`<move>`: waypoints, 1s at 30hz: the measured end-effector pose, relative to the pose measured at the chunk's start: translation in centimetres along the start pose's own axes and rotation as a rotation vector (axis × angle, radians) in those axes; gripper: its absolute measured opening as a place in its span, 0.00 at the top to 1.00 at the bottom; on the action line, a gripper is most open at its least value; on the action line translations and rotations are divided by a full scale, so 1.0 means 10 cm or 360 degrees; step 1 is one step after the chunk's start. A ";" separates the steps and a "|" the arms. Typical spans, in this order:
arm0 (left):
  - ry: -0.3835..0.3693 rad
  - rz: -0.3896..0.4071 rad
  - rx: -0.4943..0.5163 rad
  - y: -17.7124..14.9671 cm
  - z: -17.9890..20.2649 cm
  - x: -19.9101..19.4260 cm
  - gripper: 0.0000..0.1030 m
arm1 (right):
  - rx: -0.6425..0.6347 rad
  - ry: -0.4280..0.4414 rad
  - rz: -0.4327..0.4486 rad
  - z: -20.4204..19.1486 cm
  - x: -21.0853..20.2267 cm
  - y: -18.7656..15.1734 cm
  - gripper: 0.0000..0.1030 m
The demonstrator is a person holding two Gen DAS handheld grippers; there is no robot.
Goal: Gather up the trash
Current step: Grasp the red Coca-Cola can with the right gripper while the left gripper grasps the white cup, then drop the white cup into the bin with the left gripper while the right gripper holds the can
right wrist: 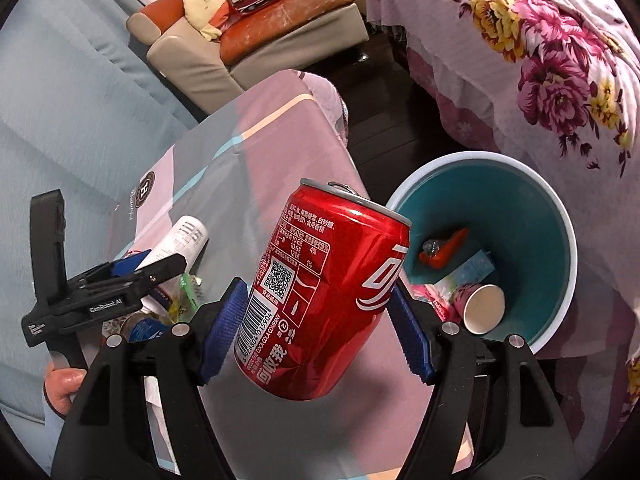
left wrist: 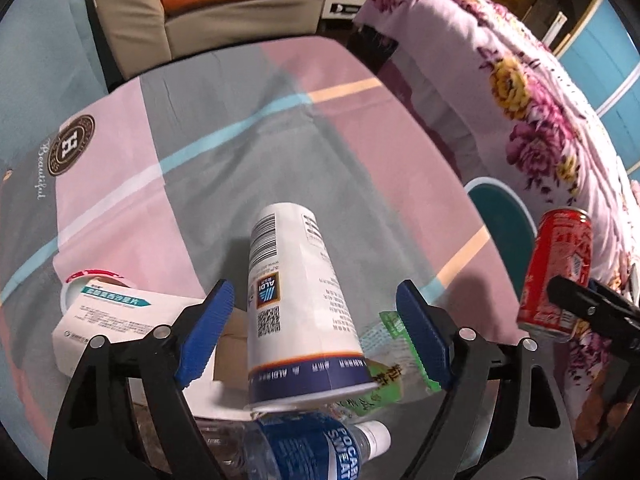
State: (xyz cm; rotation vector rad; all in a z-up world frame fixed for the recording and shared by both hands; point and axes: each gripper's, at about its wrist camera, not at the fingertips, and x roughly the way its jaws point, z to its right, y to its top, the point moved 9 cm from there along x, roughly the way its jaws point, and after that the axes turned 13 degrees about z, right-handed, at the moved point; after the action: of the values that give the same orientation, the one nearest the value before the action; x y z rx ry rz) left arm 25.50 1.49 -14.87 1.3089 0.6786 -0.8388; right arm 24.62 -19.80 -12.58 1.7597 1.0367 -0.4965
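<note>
Red can (right wrist: 324, 292) clamped in right tool (right wrist: 316, 328), white cup (left wrist: 296, 304) between wide left tool (left wrist: 316, 336) pads, untouched.

Black gripper frames, ribbed blue fingers (left wrist: 208, 332), silver screws (left wrist: 162, 332)

- I am looking down over my left gripper (left wrist: 316, 334), its blue pads standing apart on either side of a white paper cup (left wrist: 298, 304) without touching it.
- The cup is lying tilted over a plastic bottle (left wrist: 316, 446) with a blue label and a green wrapper (left wrist: 386, 376).
- A white medicine box (left wrist: 120, 322) is sitting left of the pads.
- At the right edge, a red can (left wrist: 558, 272) is hanging in what is probably the other gripper's black fingers, near a teal bin (left wrist: 502, 216).
</note>
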 end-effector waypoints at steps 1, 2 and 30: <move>0.0007 -0.0011 -0.0004 -0.01 -0.01 0.03 0.18 | 0.0007 0.0005 -0.0002 0.02 0.01 0.00 0.34; 0.0011 -0.0021 -0.0010 -0.01 -0.02 0.07 0.18 | 0.0011 0.0007 -0.0003 0.03 0.02 0.00 0.34; -0.0233 0.0195 0.0159 0.17 1.35 -0.35 0.53 | 0.0202 -0.0035 0.0274 0.84 -0.64 0.33 0.34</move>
State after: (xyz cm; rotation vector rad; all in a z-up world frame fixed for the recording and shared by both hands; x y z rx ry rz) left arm 24.56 -11.24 -9.05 1.3499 0.4414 -0.8678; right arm 24.92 -30.47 -9.73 1.9320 0.8447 -0.4806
